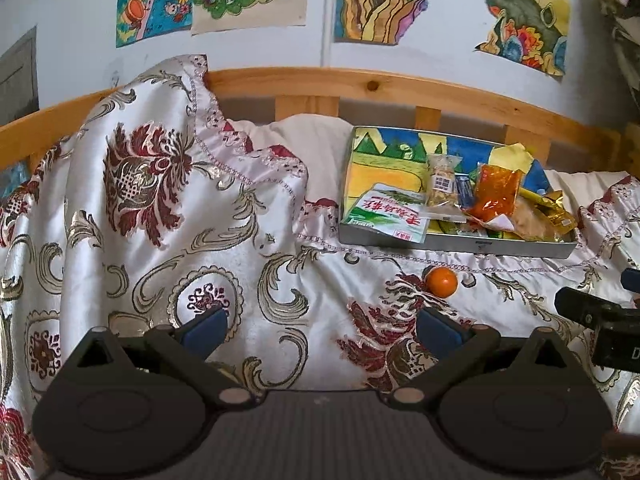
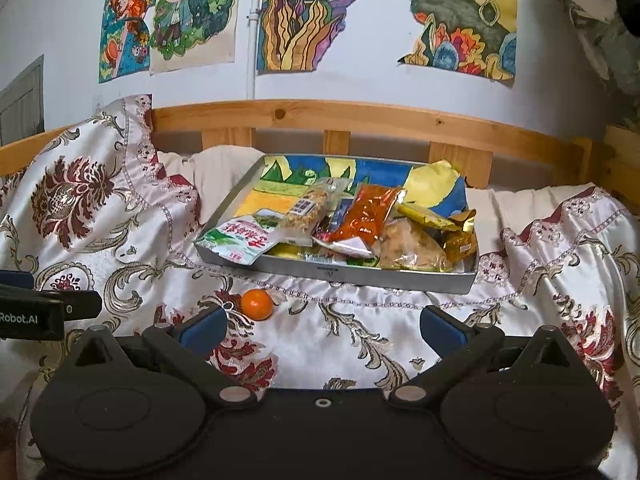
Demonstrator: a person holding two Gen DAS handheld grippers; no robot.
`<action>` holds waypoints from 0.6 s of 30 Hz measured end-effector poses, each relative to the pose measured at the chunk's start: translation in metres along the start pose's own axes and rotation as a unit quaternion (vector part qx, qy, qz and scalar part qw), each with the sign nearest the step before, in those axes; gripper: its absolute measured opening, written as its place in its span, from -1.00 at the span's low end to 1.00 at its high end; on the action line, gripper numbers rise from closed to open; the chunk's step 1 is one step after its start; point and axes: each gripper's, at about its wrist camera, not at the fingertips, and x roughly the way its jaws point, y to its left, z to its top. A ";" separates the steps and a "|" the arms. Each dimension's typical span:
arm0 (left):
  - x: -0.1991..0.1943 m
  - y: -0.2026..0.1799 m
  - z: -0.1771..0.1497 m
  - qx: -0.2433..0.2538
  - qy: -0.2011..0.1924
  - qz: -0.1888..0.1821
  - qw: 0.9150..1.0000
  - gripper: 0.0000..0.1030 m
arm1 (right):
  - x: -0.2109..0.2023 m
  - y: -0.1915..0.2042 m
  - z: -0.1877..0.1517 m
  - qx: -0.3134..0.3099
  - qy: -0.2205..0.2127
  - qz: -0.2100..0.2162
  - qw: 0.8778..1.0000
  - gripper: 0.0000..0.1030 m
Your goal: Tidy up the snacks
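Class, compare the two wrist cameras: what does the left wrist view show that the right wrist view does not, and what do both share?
Only the left wrist view shows the left tongs, open and empty, with the other tool's black body at its right edge.

Only the right wrist view shows the right tongs, open and empty, and the "Robot.AI" lettering on the other tool at its left edge.

Both share the metal tray of snack packets, the orange lying loose in front of it, and the floral cloth.

"Robot.AI" on left hand-held gripper [image 2: 48, 312] body, red Chinese chars on green-white packet [image 2: 240, 240], illegible
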 end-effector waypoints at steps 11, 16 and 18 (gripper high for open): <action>0.003 0.001 0.005 -0.009 -0.011 0.017 1.000 0.99 | 0.002 0.005 0.001 -0.007 0.007 0.008 1.000 0.99; 0.008 -0.003 0.005 -0.006 -0.009 0.016 1.000 0.99 | 0.007 0.006 0.001 0.000 0.014 0.016 1.000 0.99; 0.010 -0.004 0.005 -0.006 -0.009 0.015 1.000 0.99 | 0.008 0.005 0.001 0.004 0.017 0.017 1.000 0.99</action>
